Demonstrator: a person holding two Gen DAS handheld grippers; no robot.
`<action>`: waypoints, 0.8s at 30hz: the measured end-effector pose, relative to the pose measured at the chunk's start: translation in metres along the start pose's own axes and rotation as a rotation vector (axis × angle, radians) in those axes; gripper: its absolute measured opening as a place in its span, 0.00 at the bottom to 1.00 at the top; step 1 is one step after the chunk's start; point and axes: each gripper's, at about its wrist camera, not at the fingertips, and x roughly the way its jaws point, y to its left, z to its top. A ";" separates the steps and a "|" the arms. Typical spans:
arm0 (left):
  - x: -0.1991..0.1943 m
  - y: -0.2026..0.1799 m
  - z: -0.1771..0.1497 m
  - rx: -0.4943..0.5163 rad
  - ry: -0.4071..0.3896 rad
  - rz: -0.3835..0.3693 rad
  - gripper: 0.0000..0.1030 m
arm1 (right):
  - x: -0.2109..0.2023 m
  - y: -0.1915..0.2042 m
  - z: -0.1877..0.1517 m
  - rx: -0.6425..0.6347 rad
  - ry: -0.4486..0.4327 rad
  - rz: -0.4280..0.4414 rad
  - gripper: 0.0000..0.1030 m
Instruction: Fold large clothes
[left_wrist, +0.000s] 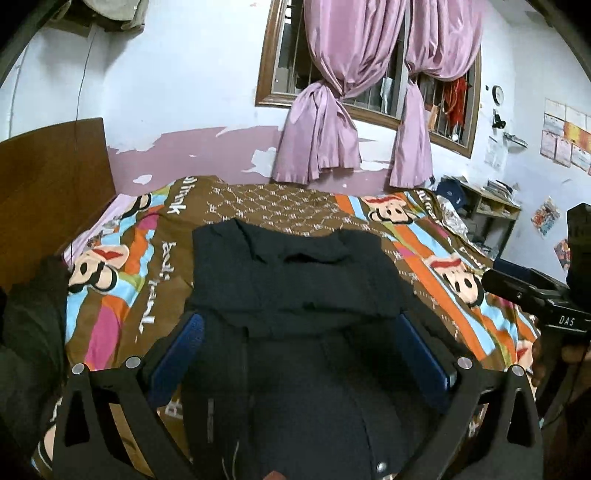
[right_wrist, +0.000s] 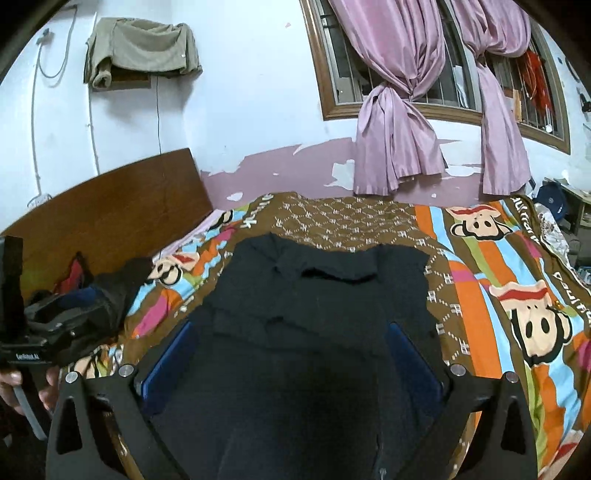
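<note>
1. The dark garment is laid out flat in the middle of the bed, on a cartoon-monkey bedspread with brown, orange, blue and pink stripes. The fabric looks matte and soft, a near-black navy; the far end is folded back on itself into a roughly rectangular slab with a floppy collar-ish edge.
2. Left gripper hangs over the near part of the garment, jaws spread wide with nothing pinched. The blue pads look rubbery and flat, set on chunky black plastic arms with round metal bolts.
3. Right gripper is much the same: jaws gaping, blue pads either side of the cloth below, not gripping it.
4. The bottom of both views is so dark I can't really tell where the garment's near hem ends.
5. Off to the left by the glossy wooden headboard there's a lumpy pile of dark clothes.
6. Satiny lilac curtains are knotted over a wood-framed barred window, above peeling paint.
</note>
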 end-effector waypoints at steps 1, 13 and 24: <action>-0.002 0.000 -0.007 0.007 0.012 0.003 0.98 | -0.001 0.002 -0.005 -0.004 0.006 -0.007 1.00; 0.002 0.003 -0.073 0.057 0.092 0.029 0.98 | 0.002 0.018 -0.075 -0.081 0.090 -0.021 1.00; 0.016 -0.004 -0.139 0.163 0.238 0.000 0.98 | 0.017 0.000 -0.144 -0.068 0.269 -0.054 1.00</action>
